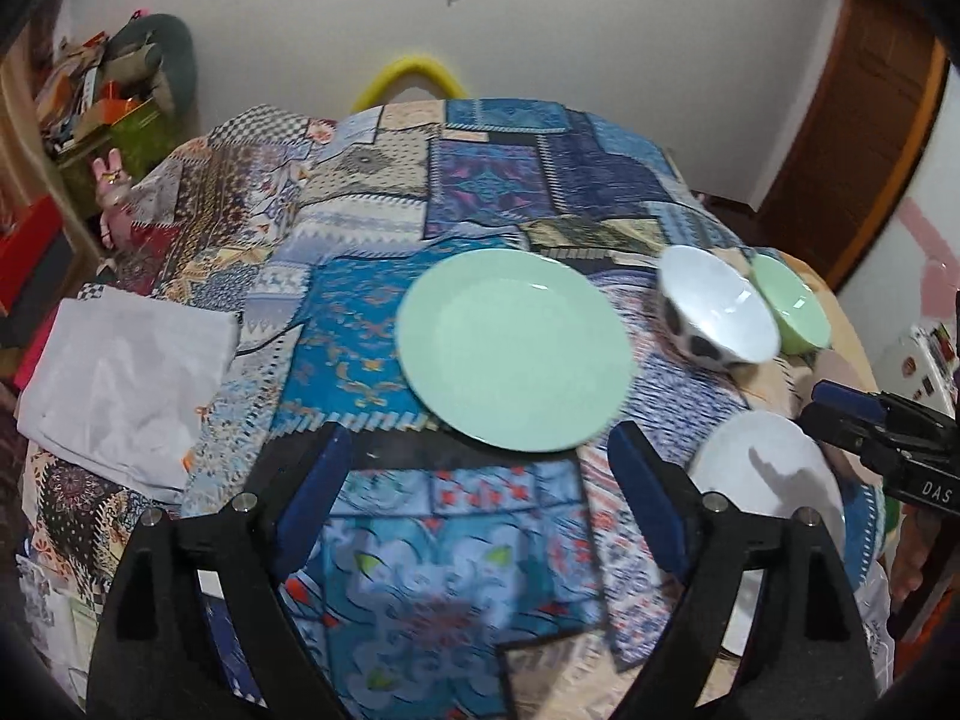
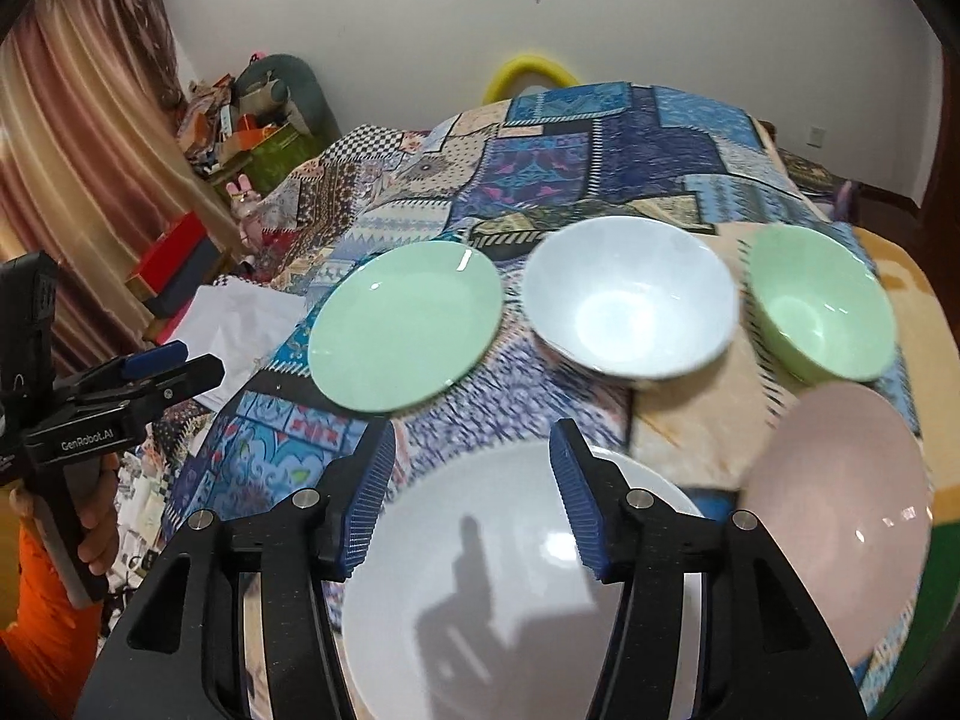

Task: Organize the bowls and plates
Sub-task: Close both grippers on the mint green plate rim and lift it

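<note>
A green plate lies on the patchwork cloth, just beyond my open, empty left gripper. A white bowl with black spots and a green bowl stand to its right. A white plate lies near the front right, under my open, empty right gripper. A pink plate lies right of it. The right gripper shows at the right edge of the left wrist view; the left gripper shows at the left of the right wrist view.
A folded white cloth lies at the table's left edge. A yellow chair back stands behind the table. Cluttered shelves and boxes stand at the far left, a wooden door at the right.
</note>
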### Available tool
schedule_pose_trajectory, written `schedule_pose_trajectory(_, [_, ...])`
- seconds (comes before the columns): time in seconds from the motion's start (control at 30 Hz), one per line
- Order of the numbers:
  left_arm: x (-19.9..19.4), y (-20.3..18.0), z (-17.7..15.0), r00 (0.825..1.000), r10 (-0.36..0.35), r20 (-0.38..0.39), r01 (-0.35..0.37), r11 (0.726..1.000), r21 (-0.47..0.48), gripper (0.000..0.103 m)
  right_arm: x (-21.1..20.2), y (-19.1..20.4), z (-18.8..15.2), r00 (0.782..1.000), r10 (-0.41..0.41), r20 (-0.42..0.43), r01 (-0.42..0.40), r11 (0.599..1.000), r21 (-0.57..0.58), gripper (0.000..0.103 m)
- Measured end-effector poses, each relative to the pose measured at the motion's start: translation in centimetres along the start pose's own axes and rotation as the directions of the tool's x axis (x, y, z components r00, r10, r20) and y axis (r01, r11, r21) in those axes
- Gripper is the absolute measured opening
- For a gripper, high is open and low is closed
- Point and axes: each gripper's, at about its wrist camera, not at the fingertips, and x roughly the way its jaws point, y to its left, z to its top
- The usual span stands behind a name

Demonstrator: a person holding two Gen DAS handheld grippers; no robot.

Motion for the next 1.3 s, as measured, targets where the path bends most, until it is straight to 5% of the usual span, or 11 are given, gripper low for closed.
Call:
schedule_pose_trajectory(0.43, [9.1,5.0,3.2,0.997,0.001,-0.073,-0.002,1.000,-0.020,0.088,8.1,1.1,2.5,0.992,-0.044,-0.122,0.044,0.999,-0.001,0.050])
schedule_pose_trajectory(0.57, [11.4,5.5,3.8,0.996,0.008,-0.090,-0.008,1.000,-0.001,0.083,9.6,1.0,2.7,0.987,-0.042,-0.155,0.044,0.999,0.014,0.040])
schedule_pose_trajectory(0.73, [14.0,6.1,4.1,0.987,-0.055,-0.149,0.054,0.998,-0.011,0.056,11.3,0.8,2.9,0.980,-0.053,-0.190,0.060,0.998,0.032,0.033])
schedule_pose_trajectory(0.97, [15.5,5.6,4.6,0.987,-0.062,-0.150,0.066,0.998,0.018,0.040,12.7,0.8,3.4,0.977,-0.064,-0.202,0.068,0.998,0.016,0.031])
schedule_pose_trajectory(1.03, [15.7,5.3,4.6,0.983,-0.087,-0.162,0.092,0.995,0.027,0.026,12.9,0.7,3.5,0.977,-0.066,-0.203,0.070,0.997,0.013,0.027])
schedule_pose_trajectory(1.3, [14.1,5.2,3.1,0.980,-0.068,-0.188,0.076,0.997,0.034,0.026,12.3,1.0,3.0,0.973,-0.043,-0.225,0.037,0.999,-0.029,0.025])
